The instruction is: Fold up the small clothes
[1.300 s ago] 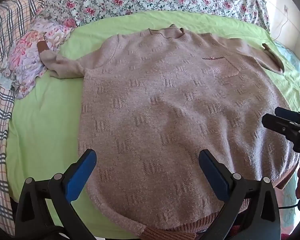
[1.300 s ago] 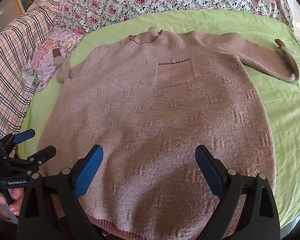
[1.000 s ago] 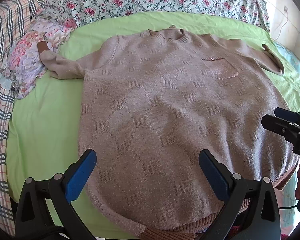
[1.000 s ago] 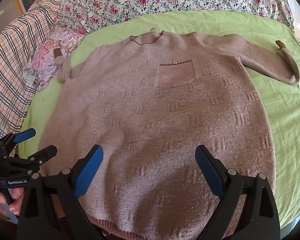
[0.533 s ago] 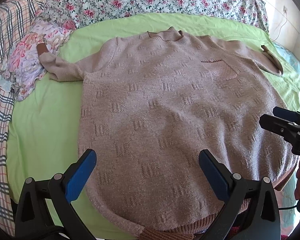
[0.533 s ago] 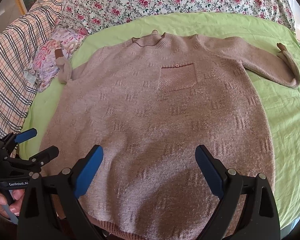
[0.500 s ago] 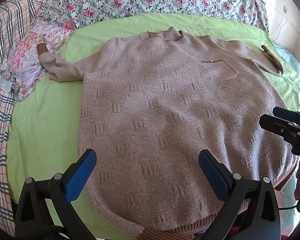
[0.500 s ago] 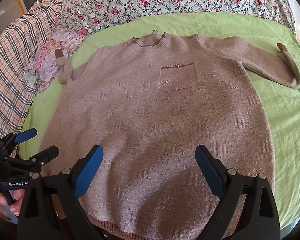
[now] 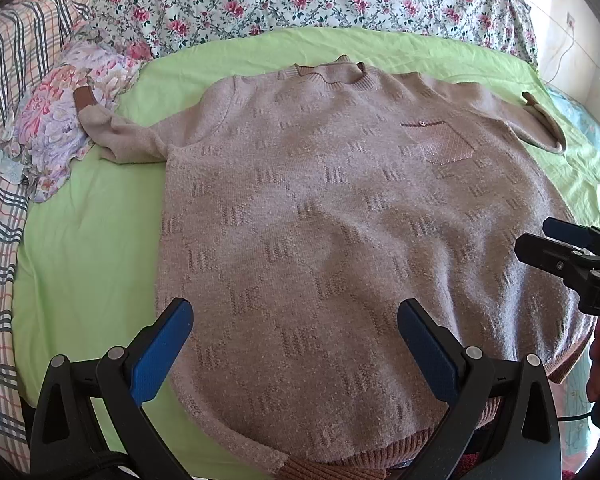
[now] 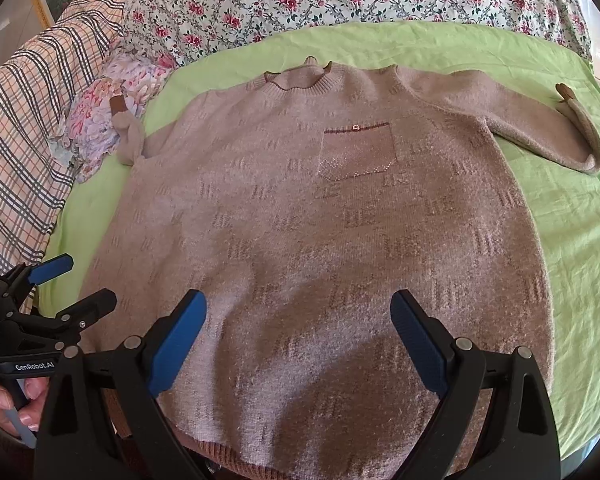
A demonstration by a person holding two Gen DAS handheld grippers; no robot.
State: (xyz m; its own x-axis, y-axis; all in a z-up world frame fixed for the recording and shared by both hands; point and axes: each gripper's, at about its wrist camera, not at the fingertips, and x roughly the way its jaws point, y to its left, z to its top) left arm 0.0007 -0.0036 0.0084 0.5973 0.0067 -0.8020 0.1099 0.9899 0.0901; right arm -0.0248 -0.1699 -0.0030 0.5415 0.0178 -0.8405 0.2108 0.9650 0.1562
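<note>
Tan knit sweater (image 9: 340, 240) lies flat, front up, on the green sheet (image 9: 92, 248), its chest pocket (image 10: 356, 152) showing. Its hem sits partly hidden behind the left gripper (image 9: 294, 334) and right gripper (image 10: 298, 322), both spread wide, holding nothing.

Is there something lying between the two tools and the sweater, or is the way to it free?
Nothing visible blocks it. The left tool and right tool are both open, with only the spread sweater seen between their fingers. The floral cloth lies off at one sleeve cuff, away from both tools.
</note>
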